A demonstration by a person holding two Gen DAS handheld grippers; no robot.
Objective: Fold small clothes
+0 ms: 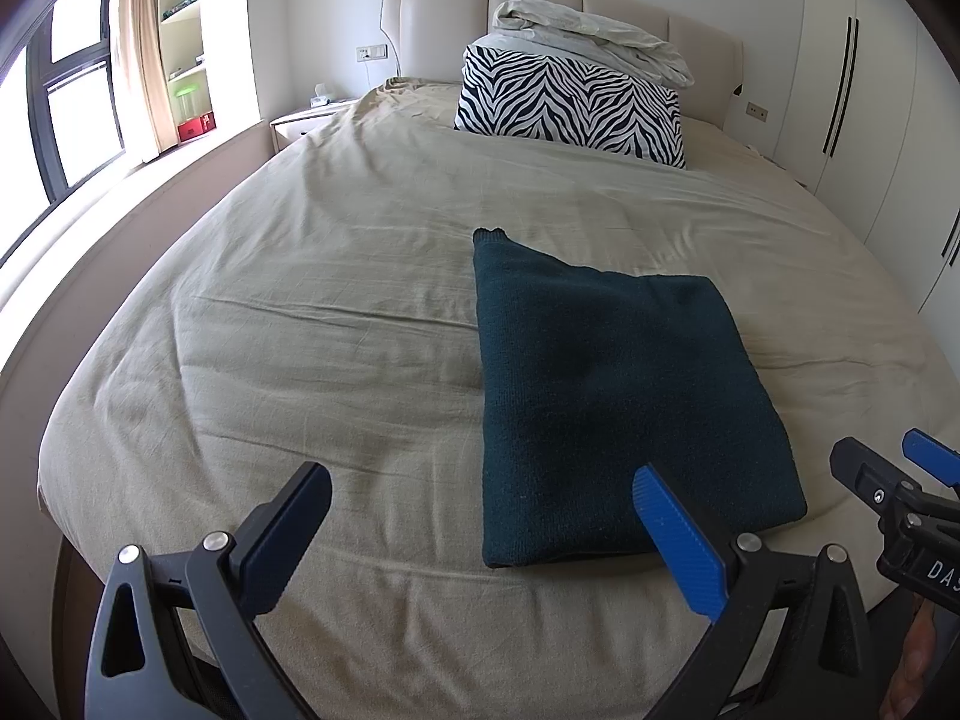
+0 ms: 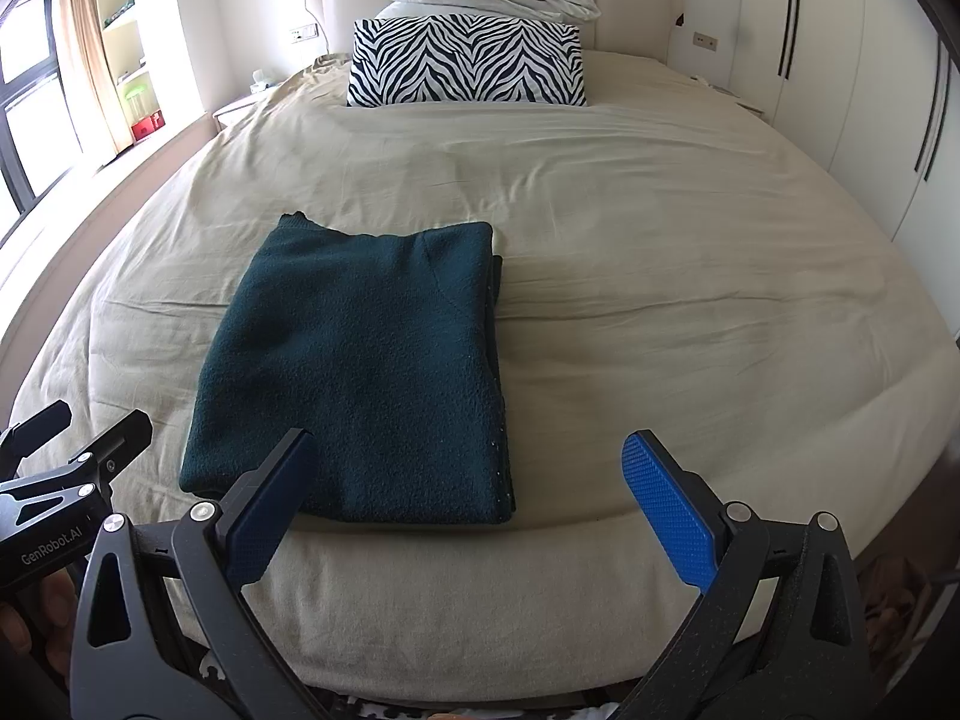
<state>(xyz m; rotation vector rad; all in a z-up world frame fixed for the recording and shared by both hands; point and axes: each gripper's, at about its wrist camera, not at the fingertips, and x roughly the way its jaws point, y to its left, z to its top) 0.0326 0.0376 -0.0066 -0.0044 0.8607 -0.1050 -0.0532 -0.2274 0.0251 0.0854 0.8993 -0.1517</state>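
Observation:
A dark green knit garment (image 1: 618, 396) lies folded into a rectangle on the beige bed sheet (image 1: 336, 312), near the foot of the bed. It also shows in the right wrist view (image 2: 366, 372). My left gripper (image 1: 480, 510) is open and empty, held above the bed's near edge, just left of the garment's front edge. My right gripper (image 2: 468, 480) is open and empty, above the near edge, at the garment's front right corner. The right gripper shows at the right edge of the left wrist view (image 1: 888, 480), and the left gripper at the left edge of the right wrist view (image 2: 78, 438).
A zebra-striped pillow (image 1: 570, 102) with a crumpled pale duvet (image 1: 594, 36) on top leans against the padded headboard (image 1: 432, 24). A window and shelves (image 1: 186, 48) stand to the left, white wardrobes (image 1: 870, 108) to the right. A bedside table (image 1: 306, 117) sits at the far left.

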